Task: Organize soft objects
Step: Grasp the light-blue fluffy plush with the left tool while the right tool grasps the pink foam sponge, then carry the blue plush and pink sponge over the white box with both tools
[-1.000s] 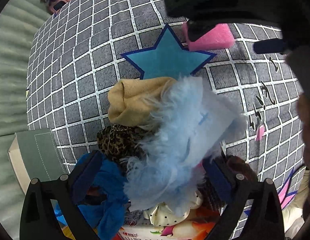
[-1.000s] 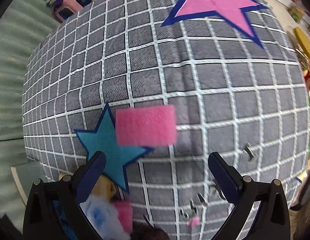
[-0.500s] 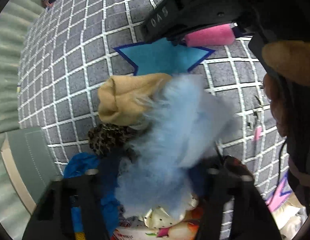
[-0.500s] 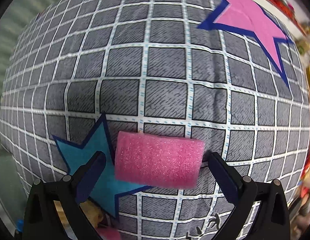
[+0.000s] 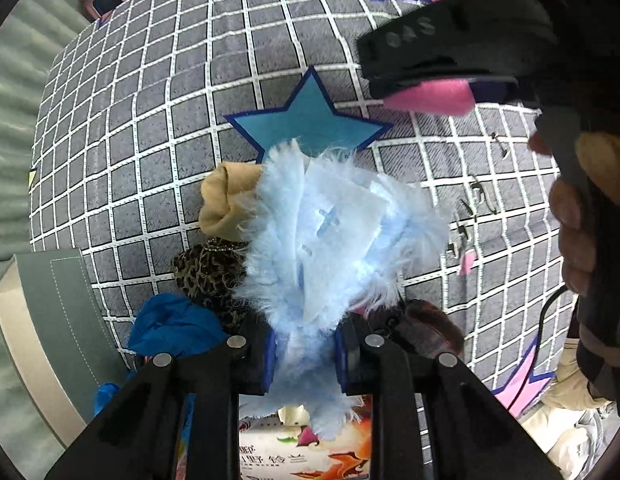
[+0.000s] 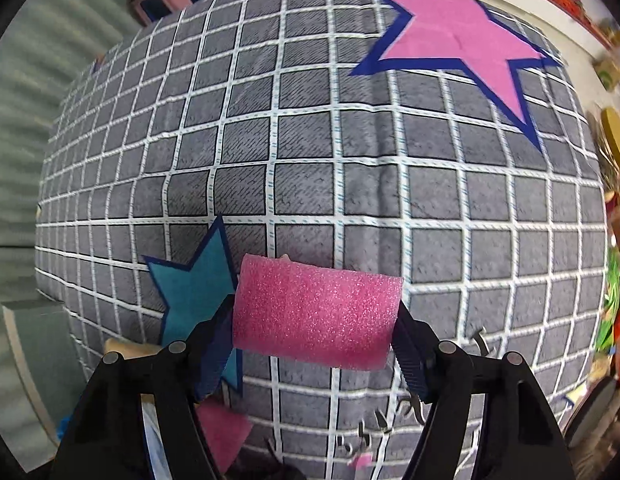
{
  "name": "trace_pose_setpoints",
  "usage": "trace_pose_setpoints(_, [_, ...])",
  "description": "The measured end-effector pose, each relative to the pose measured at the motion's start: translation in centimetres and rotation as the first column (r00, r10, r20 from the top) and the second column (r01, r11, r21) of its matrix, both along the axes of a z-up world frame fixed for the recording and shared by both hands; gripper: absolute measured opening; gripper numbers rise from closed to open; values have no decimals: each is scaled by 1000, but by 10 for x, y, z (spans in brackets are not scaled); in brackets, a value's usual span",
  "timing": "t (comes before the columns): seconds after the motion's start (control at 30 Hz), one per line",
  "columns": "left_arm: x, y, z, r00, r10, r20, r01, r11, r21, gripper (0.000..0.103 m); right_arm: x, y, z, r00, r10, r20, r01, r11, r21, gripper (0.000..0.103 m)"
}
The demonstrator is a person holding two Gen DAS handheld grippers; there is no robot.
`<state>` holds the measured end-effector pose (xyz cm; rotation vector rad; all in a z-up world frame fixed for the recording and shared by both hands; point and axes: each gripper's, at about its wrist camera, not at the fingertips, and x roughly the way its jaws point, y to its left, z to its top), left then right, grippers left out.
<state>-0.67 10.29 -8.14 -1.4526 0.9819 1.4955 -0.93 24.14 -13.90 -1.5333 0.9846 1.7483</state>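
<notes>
Left wrist view first: the left gripper point(image 5: 303, 354) is pointing down at the checked grey blanket point(image 5: 157, 128) and its jaws are squeezing tight on a fluffy light-blue plush piece point(image 5: 330, 232), which is sticking out ahead of the pads and spilling below them too. Just off to the left of that plush, a tan fabric bundle point(image 5: 223, 210) is sitting on the blanket, a leopard-print piece point(image 5: 207, 276) is lying under it closer to the gripper, and a crumpled blue cloth point(image 5: 169, 324) is resting right beside the left finger. A teal star patch point(image 5: 305, 120) is peeking out beyond the plush. Up in the far right, the right gripper point(image 5: 450, 80) is hanging over the blanket with a pink foam block point(image 5: 430, 96) in it, and a hand point(image 5: 578, 216) is wrapping its handle.

Right wrist view: the jaws have just been closing, and now the pads are pressing on both ends of that pink foam block point(image 6: 316, 314), sitting crosswise between the fingers, about half open. The teal star patch point(image 6: 189, 292) is lying just left of the block, and a big pink star patch point(image 6: 458, 48) is sitting well ahead, up to the right.
</notes>
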Motion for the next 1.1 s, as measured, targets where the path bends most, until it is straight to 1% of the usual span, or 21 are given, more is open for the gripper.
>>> trace_pose_setpoints(0.07, [-5,-4,7,1000,2,-5,-2,1000,12,25,5,1,7,1000,-12,-5,12,1000,-5,73])
trace_pose_setpoints(0.1, [-5,-6,10,1000,2,-6,-2,1000,15,25,12,11,16,1000,-18,1,18,1000,-7,73])
trace_pose_setpoints(0.2, [-10,-11,23,1000,8,16,-9,999,36,25,29,9,29,999,-33,-2,33,999,-17,73])
trace_pose_setpoints(0.27, [-3,-12,34,999,13,29,-14,999,52,25,60,9,37,999,-47,-12,47,999,-24,73])
trace_pose_setpoints(0.33, [-1,-13,46,999,14,33,-16,997,70,25,80,7,47,998,-62,-26,61,998,-27,73])
trace_pose_setpoints(0.37, [6,-11,46,999,14,31,-16,998,65,25,89,4,55,997,-66,-32,65,998,-27,73])
trace_pose_setpoints(0.4, [4,-12,49,999,14,31,-16,997,70,25,102,4,63,997,-72,-38,71,997,-28,73])
trace_pose_setpoints(0.43, [7,-13,48,1000,13,28,-15,998,66,25,99,8,55,996,-75,-41,74,997,-35,73])
trace_pose_setpoints(0.47, [7,-15,50,1000,11,26,-13,998,67,25,104,3,55,996,-81,-46,80,996,-41,73])
trace_pose_setpoints(0.5, [10,-15,50,1000,9,23,-10,998,63,25,114,-3,59,995,-90,-52,87,995,-48,73])
trace_pose_setpoints(0.6, [14,-21,55,1000,-6,19,5,998,66,25,126,-4,61,992,-106,-64,102,993,-65,73])
trace_pose_setpoints(0.73, [22,-25,56,999,-34,15,33,998,58,25,131,-8,54,990,-125,-71,119,989,-84,73])
trace_pose_setpoints(0.9, [34,-33,60,998,-66,20,65,996,55,25,157,-25,57,984,-166,-71,158,982,-107,73])
trace_pose_setpoints(1.1, [52,-50,64,987,-155,31,153,986,60,25,179,-55,63,975,-212,-63,203,972,-121,73])
